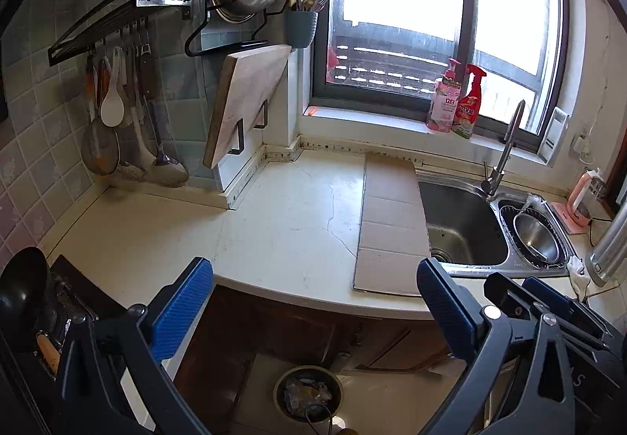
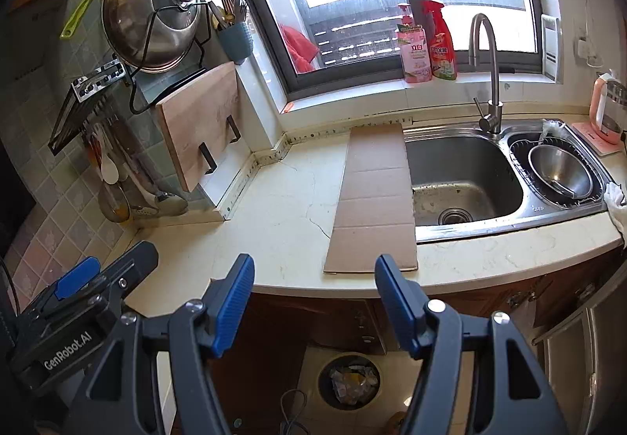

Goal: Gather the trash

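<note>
While both tongs gape empty | trash bin on floor below, between their blades

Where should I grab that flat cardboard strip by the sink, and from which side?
Take the cardboard strip at its near short end, which appears to reach the counter's front edge. It lies flat, so come in low from the front with the open right gripper, one finger above and one below.

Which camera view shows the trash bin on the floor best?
The right wrist view: the trash bin sits whole between the tool's fingers, its crumpled contents lit. In the left wrist view the bin is also visible but darker, and a cable crosses its lower rim.
</note>
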Demonstrator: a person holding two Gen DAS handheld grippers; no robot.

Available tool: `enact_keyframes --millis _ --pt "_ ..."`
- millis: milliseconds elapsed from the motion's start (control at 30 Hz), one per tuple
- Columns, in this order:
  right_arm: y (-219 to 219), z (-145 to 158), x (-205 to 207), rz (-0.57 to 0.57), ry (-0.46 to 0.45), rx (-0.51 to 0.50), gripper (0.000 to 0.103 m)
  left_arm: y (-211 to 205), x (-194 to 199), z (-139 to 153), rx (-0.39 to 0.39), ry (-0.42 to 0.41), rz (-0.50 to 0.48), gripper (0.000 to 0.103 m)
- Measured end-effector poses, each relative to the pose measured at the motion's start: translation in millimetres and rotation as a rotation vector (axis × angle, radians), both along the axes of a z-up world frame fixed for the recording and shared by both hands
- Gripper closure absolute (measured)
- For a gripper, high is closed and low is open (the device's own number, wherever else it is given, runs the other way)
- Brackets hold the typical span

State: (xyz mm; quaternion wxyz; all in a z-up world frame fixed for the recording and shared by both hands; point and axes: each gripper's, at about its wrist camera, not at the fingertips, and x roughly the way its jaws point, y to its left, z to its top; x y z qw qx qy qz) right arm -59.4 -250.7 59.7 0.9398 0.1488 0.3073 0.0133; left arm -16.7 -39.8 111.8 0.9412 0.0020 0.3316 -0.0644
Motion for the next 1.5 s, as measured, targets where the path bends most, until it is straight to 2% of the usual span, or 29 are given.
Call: enact_keyframes --millis 1167,1500 --pt "0.2 -0.8 24.5 0.023 0.010 -0.006 0.039 -4.2 22.8 -3.4 0.003 0.016 0.048 0.001" --pt "-17.4 -3.4 40.7 0.044 0.018 -0.016 0.039 -13.1 34.7 -11.7 -0.002 0.031 0.057 0.001"
